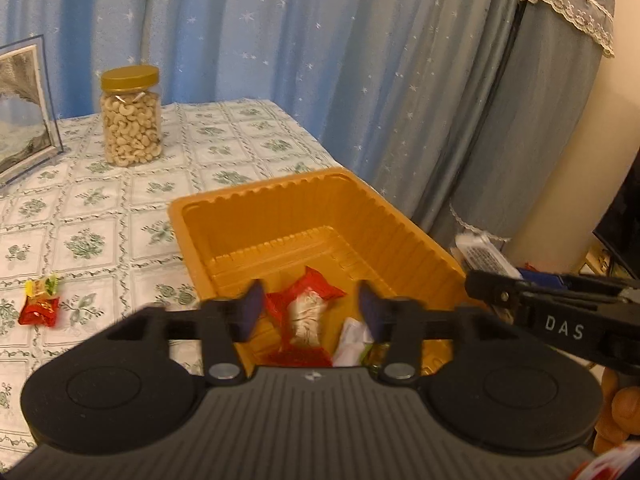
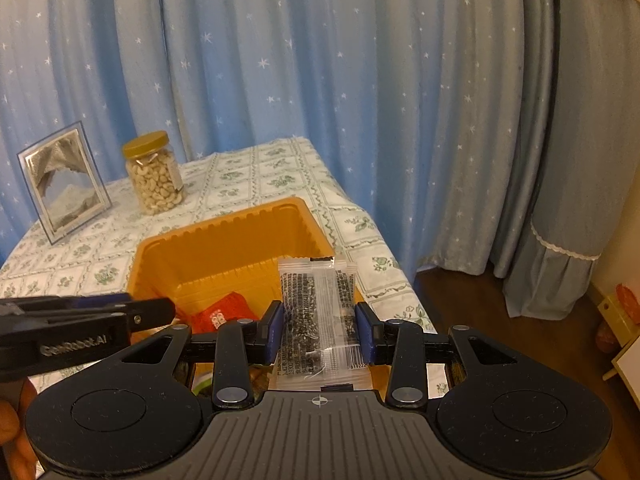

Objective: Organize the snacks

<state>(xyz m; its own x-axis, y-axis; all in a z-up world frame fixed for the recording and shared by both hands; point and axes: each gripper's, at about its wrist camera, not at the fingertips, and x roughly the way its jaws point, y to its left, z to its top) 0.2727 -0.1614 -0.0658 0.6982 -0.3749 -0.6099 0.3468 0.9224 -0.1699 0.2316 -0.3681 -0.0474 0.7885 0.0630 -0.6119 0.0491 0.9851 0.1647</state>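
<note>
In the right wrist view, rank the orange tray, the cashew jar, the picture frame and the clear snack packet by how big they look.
1. orange tray, clearly the largest.
2. clear snack packet, though it looms because it sits between the right gripper fingers, close to the camera.
3. picture frame.
4. cashew jar, somewhat smaller than the frame.
</note>
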